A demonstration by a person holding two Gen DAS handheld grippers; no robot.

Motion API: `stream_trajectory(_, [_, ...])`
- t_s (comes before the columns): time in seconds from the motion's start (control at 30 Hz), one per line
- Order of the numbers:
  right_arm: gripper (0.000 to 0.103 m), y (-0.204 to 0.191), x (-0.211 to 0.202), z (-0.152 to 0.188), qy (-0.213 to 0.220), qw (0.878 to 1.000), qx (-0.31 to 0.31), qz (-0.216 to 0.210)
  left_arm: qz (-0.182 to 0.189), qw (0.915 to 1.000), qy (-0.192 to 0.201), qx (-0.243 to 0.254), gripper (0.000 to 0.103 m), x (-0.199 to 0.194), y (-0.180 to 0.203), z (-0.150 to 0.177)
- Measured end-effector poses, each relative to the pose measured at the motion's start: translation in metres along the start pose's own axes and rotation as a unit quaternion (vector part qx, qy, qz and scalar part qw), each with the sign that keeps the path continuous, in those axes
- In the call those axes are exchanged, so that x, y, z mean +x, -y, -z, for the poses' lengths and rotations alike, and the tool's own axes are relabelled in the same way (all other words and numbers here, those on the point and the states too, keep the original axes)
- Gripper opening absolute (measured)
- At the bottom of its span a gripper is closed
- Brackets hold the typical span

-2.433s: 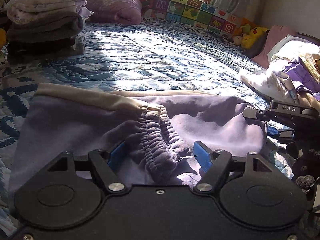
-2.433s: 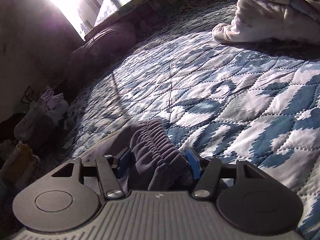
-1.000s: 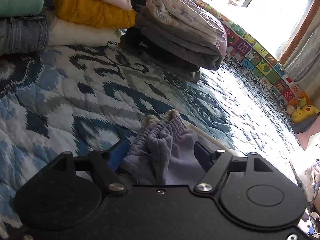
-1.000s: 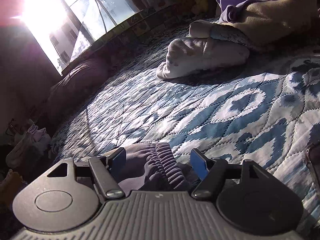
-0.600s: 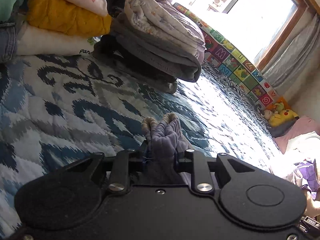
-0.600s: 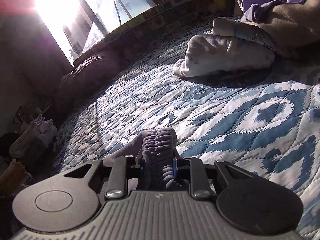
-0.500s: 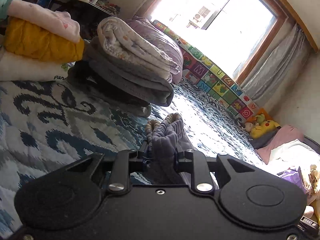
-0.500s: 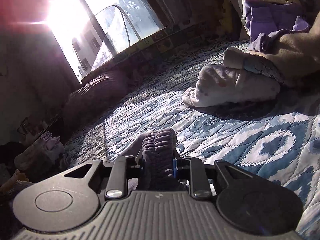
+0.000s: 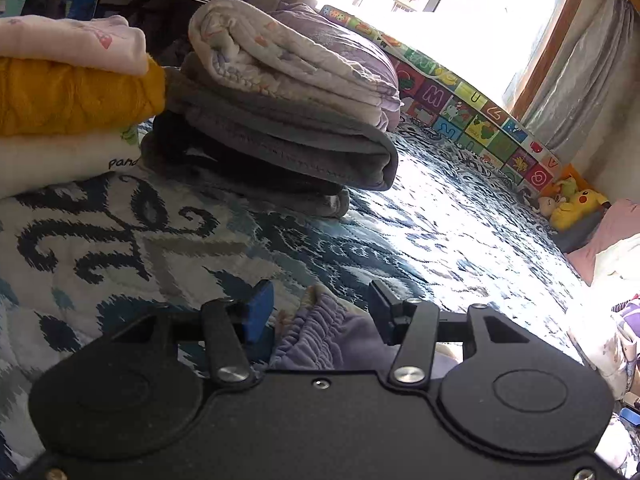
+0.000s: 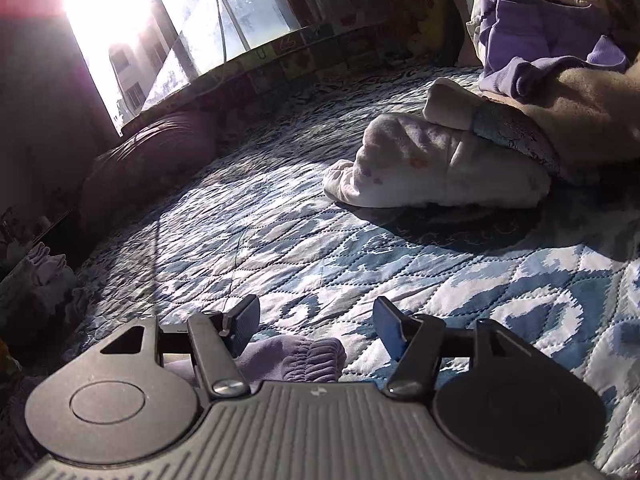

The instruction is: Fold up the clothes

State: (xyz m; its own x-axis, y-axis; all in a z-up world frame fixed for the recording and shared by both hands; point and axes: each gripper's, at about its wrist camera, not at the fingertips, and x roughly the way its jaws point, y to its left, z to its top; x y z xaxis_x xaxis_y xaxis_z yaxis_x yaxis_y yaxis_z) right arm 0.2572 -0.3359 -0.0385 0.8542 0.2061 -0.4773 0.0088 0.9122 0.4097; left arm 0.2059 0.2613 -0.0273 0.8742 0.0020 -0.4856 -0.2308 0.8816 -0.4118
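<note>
Now we note both grippers spread wide: the left gripper (image 9: 320,304) has its blue pads clear of the purple garment's gathered waistband (image 9: 320,332), which lies on the blue-and-white quilt (image 9: 120,248) between them. Likewise the right gripper (image 10: 316,322) grips nothing, the waistband (image 10: 304,358) slack beneath it. Folded stacks (image 9: 280,120) sit beyond the left gripper; a rumpled white garment (image 10: 436,168) lies well beyond the right.

My left gripper's (image 9: 320,304) body hides most of the purple garment (image 9: 320,336); I see only its gathered waistband. My right gripper (image 10: 316,322) covers it likewise. The yellow folded piece (image 9: 72,100) runs off the left edge. Window glare (image 10: 104,4) washes out everything outside.
</note>
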Motion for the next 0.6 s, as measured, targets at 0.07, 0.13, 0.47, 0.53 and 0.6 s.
stream_trajectory(0.07, [0.063, -0.004, 0.005, -0.002, -0.012, 1.0, -0.017, -0.002, 0.003, 0.9999, -0.007, 0.014, 0.051, 0.008, 0.006, -0.003])
stream_trajectory(0.13, [0.063, -0.007, 0.01, -0.003, -0.023, 0.999, -0.034, 0.003, 0.002, 0.9994, -0.013, 0.032, 0.051, 0.014, 0.011, -0.005])
stream_trajectory(0.47, [0.058, -0.003, 0.033, -0.002, -0.066, 0.997, -0.039, -0.02, -0.029, 0.9898, -0.057, 0.127, 0.042, 0.051, 0.026, -0.01])
stream_trajectory(0.53, [0.058, -0.003, 0.035, -0.005, -0.065, 0.997, -0.039, -0.026, -0.032, 0.9894, -0.066, 0.125, 0.037, 0.056, 0.023, -0.011])
stream_trajectory(0.6, [0.058, -0.002, 0.038, -0.007, -0.07, 0.996, -0.036, -0.032, -0.035, 0.989, -0.075, 0.122, 0.034, 0.06, 0.019, -0.012])
